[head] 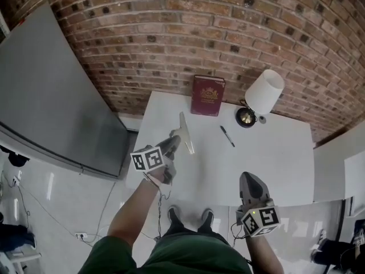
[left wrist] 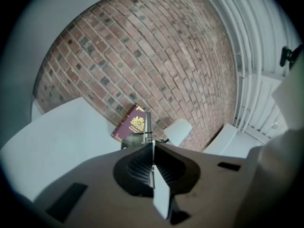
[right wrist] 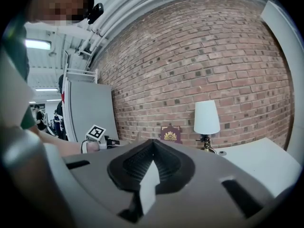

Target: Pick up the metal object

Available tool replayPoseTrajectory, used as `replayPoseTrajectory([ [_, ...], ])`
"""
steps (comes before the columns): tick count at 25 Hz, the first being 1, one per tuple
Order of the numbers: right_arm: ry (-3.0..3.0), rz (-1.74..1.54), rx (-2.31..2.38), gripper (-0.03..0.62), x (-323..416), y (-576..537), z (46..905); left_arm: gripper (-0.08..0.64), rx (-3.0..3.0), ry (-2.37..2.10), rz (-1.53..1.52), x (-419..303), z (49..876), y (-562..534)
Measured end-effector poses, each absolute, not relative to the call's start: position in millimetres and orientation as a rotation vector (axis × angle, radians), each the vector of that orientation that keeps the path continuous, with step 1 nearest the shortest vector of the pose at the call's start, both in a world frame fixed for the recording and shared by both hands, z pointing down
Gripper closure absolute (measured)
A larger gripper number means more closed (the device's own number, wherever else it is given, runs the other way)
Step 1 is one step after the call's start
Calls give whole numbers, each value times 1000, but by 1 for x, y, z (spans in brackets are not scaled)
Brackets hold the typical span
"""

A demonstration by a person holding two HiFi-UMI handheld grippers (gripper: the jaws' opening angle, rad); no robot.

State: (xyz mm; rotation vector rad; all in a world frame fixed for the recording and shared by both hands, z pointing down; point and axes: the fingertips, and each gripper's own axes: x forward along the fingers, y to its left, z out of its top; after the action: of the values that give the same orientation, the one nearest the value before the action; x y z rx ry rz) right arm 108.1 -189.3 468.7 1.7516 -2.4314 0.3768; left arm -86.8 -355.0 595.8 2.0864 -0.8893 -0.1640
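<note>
The metal object (head: 185, 135) is a pale, flat bar with a cross piece, held up above the white table (head: 274, 158) near its left side. My left gripper (head: 175, 141) is shut on its near end. In the left gripper view the metal object (left wrist: 147, 122) sticks up out of the closed jaws of the left gripper (left wrist: 152, 144). My right gripper (head: 249, 178) hangs over the table's front edge, shut with nothing in it. In the right gripper view the right gripper (right wrist: 153, 151) shows its pads pressed together.
A maroon book (head: 207, 95) leans on the brick wall at the table's back. A white-shaded lamp (head: 263, 93) stands to its right. A black pen (head: 227, 136) lies mid-table. A large grey panel (head: 51, 107) stands to the left.
</note>
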Motion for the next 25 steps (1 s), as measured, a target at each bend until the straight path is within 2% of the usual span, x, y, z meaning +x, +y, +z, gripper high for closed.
replayPoseTrajectory([
  [15, -2660, 270, 1620, 589, 85, -195, 426, 551, 2546, -954, -272, -61, 415, -264],
  [25, -2773, 199, 1592, 589, 75, -194, 387, 552, 2742, -1028, -284, -49, 337, -197],
])
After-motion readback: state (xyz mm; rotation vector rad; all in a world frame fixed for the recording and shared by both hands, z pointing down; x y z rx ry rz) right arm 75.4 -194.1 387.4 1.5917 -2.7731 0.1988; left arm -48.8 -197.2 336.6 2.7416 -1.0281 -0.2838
